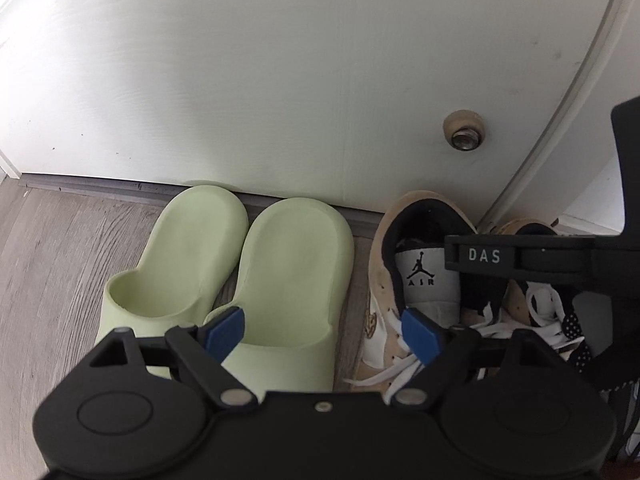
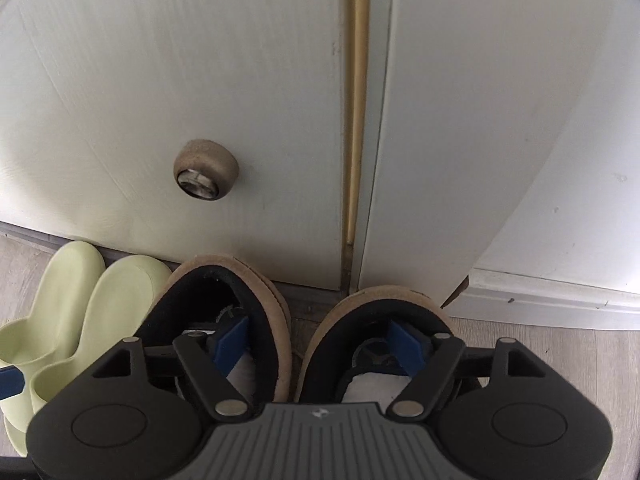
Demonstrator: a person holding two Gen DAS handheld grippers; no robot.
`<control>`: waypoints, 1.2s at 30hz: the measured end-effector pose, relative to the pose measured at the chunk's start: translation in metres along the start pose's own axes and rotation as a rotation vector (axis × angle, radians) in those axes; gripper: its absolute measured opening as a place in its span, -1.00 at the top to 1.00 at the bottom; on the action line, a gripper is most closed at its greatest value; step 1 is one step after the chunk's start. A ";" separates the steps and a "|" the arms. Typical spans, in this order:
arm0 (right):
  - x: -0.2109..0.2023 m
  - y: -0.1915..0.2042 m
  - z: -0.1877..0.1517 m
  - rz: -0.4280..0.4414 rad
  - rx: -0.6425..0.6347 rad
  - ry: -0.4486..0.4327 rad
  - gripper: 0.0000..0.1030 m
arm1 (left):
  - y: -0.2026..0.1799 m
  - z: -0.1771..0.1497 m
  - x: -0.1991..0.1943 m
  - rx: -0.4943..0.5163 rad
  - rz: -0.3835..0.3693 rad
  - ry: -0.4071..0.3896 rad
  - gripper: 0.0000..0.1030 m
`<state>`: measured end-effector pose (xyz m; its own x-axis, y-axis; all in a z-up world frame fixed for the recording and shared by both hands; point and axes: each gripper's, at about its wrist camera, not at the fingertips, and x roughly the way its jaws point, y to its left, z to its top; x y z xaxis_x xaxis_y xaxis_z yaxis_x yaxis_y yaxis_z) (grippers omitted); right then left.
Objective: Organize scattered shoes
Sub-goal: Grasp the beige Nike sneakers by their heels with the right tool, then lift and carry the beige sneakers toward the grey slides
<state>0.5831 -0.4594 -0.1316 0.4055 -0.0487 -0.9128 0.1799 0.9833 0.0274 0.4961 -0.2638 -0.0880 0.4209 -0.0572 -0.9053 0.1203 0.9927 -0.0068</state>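
Lining the floor's (image 1: pixel 60 248) door-side edge, pale green foam slides (image 1: pixel 224 264) and tan suede sneakers (image 2: pixel 256 312) sit paired, heels outward. Left gripper (image 1: pixel 324 330) hangs spread, empty; right gripper (image 2: pixel 320 346) spreads, a fingertip inside each sneaker. Little seems left.

1. A home entryway: pale green slippers (image 1: pixel 224 272) and tan sneakers (image 2: pixel 224 320) lined up heels-out against a white door (image 1: pixel 280 80).
2. Grey wood-look flooring (image 1: pixel 52 260) and a white baseboard (image 2: pixel 552 300) complete the domestic setting.

Soft, even daylight-ish lighting, kinda dim. Heavy fisheye bend with dark vignetted corners. The white door (image 1: pixel 280 80) looks slightly washed out, shadows faint.
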 end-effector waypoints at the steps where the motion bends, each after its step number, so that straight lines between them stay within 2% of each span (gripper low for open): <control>1: 0.001 0.001 0.001 -0.006 0.008 0.012 -0.57 | 0.002 -0.001 0.001 -0.014 -0.003 0.004 -0.67; 2: 0.003 0.001 0.003 -0.011 0.017 0.024 -0.58 | 0.002 -0.002 0.001 -0.026 -0.006 0.007 -0.67; 4: 0.012 -0.003 0.003 -0.023 0.077 0.056 -0.78 | 0.004 -0.004 -0.001 -0.042 -0.012 0.012 -0.67; 6: 0.018 -0.003 0.003 -0.036 0.096 0.073 -0.81 | 0.006 -0.005 -0.002 -0.047 -0.013 0.013 -0.67; 9: 0.016 0.002 -0.001 -0.048 0.070 0.039 -0.76 | 0.010 -0.009 -0.003 -0.065 -0.009 0.018 -0.67; 11: 0.013 0.005 -0.004 -0.038 0.046 0.010 -0.61 | 0.011 -0.011 -0.001 -0.085 -0.016 0.024 -0.67; 13: 0.011 0.011 -0.004 -0.029 0.011 0.004 -0.22 | 0.013 -0.014 0.000 -0.105 -0.027 0.029 -0.67; 16: 0.011 0.018 -0.005 -0.029 -0.020 0.002 0.00 | 0.014 -0.019 0.001 -0.129 -0.029 0.039 -0.67; 20: 0.004 0.016 -0.010 0.001 -0.034 -0.032 0.08 | 0.013 -0.026 -0.002 -0.150 -0.029 0.044 -0.67; 21: 0.003 0.016 -0.011 0.012 -0.034 -0.037 0.21 | 0.012 -0.027 -0.003 -0.155 -0.030 0.043 -0.67; 23: -0.006 0.013 -0.015 0.041 -0.029 -0.051 0.29 | 0.011 -0.031 -0.006 -0.163 -0.032 0.041 -0.67; 29: -0.060 0.004 -0.046 0.079 -0.030 -0.190 0.36 | 0.006 -0.041 -0.027 -0.191 -0.052 0.022 -0.67; 36: -0.153 -0.045 -0.093 0.090 0.114 -0.353 0.37 | -0.001 -0.067 -0.082 -0.177 -0.084 -0.061 -0.67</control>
<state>0.4297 -0.4794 -0.0313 0.7044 -0.0398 -0.7087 0.2196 0.9617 0.1643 0.4012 -0.2532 -0.0422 0.4706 -0.1415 -0.8709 -0.0002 0.9870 -0.1605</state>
